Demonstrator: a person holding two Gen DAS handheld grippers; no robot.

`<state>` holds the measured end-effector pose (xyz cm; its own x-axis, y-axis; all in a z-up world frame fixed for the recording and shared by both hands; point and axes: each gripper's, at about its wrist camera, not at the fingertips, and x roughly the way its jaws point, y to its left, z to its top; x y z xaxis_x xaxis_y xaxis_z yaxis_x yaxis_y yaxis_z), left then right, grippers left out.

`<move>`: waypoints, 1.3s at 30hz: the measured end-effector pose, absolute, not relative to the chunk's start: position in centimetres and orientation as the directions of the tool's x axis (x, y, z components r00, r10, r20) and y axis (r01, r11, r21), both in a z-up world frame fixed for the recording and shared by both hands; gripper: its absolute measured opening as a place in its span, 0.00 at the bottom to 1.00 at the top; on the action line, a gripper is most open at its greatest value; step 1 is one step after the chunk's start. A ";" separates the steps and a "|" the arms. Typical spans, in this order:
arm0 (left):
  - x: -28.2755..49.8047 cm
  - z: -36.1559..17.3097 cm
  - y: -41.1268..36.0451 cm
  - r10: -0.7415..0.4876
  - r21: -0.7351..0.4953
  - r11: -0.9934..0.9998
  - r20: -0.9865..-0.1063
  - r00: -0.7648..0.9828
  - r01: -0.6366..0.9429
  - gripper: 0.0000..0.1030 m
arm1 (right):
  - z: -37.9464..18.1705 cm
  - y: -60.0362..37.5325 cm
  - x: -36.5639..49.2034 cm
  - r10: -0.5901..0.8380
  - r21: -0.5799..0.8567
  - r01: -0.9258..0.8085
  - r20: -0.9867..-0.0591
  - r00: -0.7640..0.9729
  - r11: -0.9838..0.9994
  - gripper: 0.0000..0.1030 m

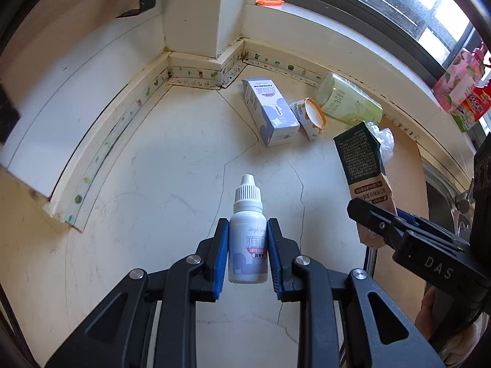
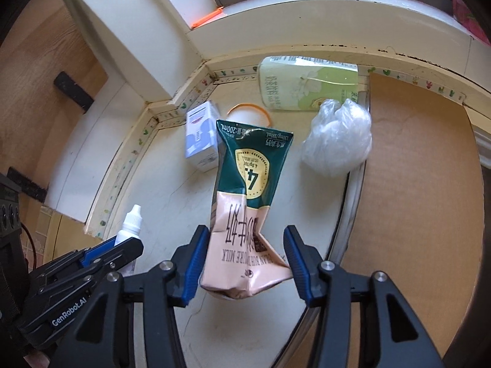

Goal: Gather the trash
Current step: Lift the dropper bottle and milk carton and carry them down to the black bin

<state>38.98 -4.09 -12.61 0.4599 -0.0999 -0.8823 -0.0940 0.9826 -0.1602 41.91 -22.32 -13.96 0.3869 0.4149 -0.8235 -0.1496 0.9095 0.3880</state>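
From my left wrist camera, my left gripper (image 1: 248, 251) has its fingers closed narrow on a small white dropper bottle (image 1: 247, 233), with the blue pads pressing both sides of its body and the cap pointing away from me. The bottle is lifted above the pale tabletop (image 1: 153, 184). Farther, near the wall corner, a white and purple box (image 1: 270, 112) lies flat, and just beside it a paper cup (image 1: 310, 118) with an orange rim lies on its side. Behind the cup a green bottle (image 1: 349, 101) lies along the wall. At the right, my right gripper (image 1: 377, 224) carries a green and tan milk carton (image 1: 365, 168).

From my right wrist camera, the fingers of my right gripper (image 2: 245, 260) are half wide and hold the crumpled milk carton (image 2: 248, 202) at its lower tan part. The left pad touches the carton; the right pad meets only its bottom corner. A crumpled clear plastic bag (image 2: 337, 136) rests at the right, near the green bottle (image 2: 307, 87). The box (image 2: 201, 138) is behind the carton.
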 end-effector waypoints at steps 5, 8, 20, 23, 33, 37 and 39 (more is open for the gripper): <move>35.9 -11.7 -3.1 -0.120 -0.174 0.982 -0.874 0.471 -0.072 0.22 | -12.8 -21.3 38.2 0.409 0.379 -0.153 -0.823 0.394 0.912 0.49; 33.8 -11.3 -2.5 -0.131 -0.176 0.983 -0.871 0.474 -0.051 0.22 | -12.2 -20.7 35.8 0.402 0.374 -0.149 -0.824 0.399 0.915 0.49; 23.1 -9.5 1.2 -0.197 -0.183 0.980 -0.858 0.475 0.077 0.22 | -9.4 -17.7 23.2 0.350 0.360 -0.068 -0.820 0.454 0.931 0.49; 20.4 -9.3 2.2 -0.209 -0.180 0.978 -0.854 0.476 0.106 0.22 | -9.0 -16.5 19.9 0.334 0.351 -0.055 -0.819 0.467 0.935 0.49; 12.5 -9.8 4.9 -0.247 -0.175 0.966 -0.850 0.466 0.193 0.22 | -8.3 -12.0 11.2 0.298 0.335 -0.017 -0.813 0.501 0.942 0.49; 10.1 -9.9 5.3 -0.259 -0.171 0.960 -0.847 0.464 0.224 0.22 | -8.7 -10.6 8.1 0.290 0.331 -0.005 -0.818 0.496 0.944 0.49; 9.0 -10.1 5.3 -0.268 -0.173 0.955 -0.848 0.458 0.240 0.22 | -9.0 -10.3 6.8 0.285 0.330 0.004 -0.822 0.492 0.944 0.49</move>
<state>9.01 5.29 -10.12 0.4576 -0.2684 -0.8477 0.2395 0.9553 -0.1732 6.76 -10.25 -9.02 0.4923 0.2851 -0.8224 0.0038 0.9441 0.3296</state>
